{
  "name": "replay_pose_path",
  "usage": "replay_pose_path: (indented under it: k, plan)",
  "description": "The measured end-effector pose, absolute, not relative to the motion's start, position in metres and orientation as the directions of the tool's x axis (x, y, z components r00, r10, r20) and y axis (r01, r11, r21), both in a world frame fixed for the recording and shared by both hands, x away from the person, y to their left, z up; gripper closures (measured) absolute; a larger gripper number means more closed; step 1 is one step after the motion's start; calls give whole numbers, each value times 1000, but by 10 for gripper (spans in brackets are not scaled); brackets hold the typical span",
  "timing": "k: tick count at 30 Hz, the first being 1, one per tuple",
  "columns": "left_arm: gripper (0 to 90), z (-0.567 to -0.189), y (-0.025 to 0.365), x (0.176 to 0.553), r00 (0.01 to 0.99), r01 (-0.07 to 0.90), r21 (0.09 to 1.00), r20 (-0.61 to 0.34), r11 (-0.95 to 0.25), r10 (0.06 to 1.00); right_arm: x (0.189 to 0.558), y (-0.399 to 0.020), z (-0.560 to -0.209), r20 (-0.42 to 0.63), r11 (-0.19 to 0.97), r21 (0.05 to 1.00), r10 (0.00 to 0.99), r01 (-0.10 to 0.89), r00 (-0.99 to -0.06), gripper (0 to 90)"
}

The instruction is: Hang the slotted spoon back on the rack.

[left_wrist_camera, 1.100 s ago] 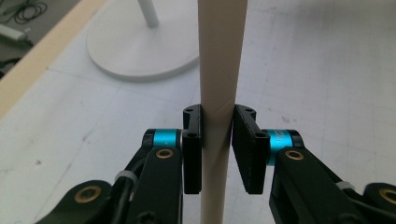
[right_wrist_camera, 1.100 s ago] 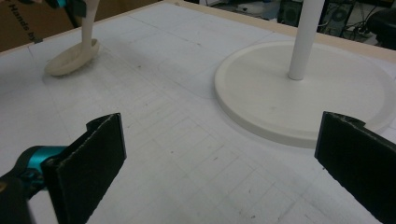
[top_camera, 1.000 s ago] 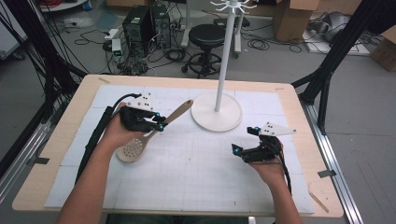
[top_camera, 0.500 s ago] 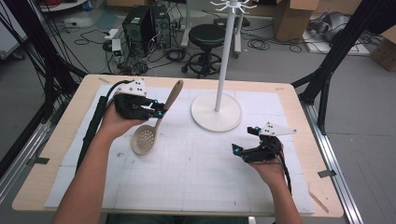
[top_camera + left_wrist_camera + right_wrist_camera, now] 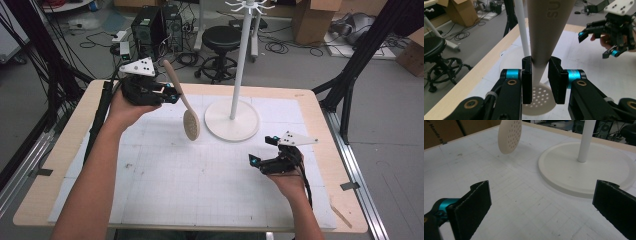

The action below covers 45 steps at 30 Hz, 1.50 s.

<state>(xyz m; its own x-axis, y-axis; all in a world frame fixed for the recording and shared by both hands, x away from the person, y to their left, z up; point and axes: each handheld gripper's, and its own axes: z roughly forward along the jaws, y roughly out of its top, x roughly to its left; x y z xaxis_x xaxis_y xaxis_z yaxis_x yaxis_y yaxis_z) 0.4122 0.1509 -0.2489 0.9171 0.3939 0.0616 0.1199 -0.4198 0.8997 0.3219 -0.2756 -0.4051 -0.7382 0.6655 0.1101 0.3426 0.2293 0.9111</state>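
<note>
Left gripper point(image 5: 167, 94) has its jaws clamped on the handle of a beige perforated skimmer spoon point(image 5: 190, 124), hanging head-down above the mat beside the white hook stand point(image 5: 232, 119). Right gripper point(image 5: 267, 159) rests wide open, holding nothing. If it's headed for a hook up top, I'd keep it vertical and raise slowly so the head doesn't swing.

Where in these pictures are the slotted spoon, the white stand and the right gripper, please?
slotted spoon point(image 5: 191, 125): high view, on its perforated bowl.
white stand point(image 5: 232, 121): high view, on its round base.
right gripper point(image 5: 261, 150): high view, midway between its open jaws' tips.
</note>
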Motion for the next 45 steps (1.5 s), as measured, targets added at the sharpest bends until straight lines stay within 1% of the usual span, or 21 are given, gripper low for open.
replay_pose_path:
  k: [8, 11, 16, 23, 28, 42, 45]
  plan:
    - [744, -239, 140, 420, 919, 121, 893, 64, -433, 388, 322, -277, -405, 112, 225, 913, 665, 340, -738, 7]
    - [744, -229, 136, 424, 920, 116, 885, 75, -451, 385, 322, -277, -404, 117, 219, 914, 665, 342, -737, 7]
    - [744, -216, 134, 430, 924, 111, 888, 72, -446, 375, 321, -278, -404, 120, 216, 914, 666, 344, -736, 7]
    - [744, -205, 129, 439, 925, 106, 882, 82, -459, 371, 321, -279, -404, 123, 210, 915, 667, 344, -735, 7]
    - [744, -194, 118, 448, 935, 96, 874, 85, -476, 344, 322, -281, -404, 122, 206, 917, 671, 342, -731, 7]
    - [743, -174, 91, 468, 940, 75, 851, 113, -521, 321, 321, -283, -403, 131, 192, 919, 674, 344, -727, 7]
    - [743, -170, 82, 476, 938, 89, 835, 113, -543, 328, 321, -283, -403, 131, 193, 919, 675, 345, -726, 7]
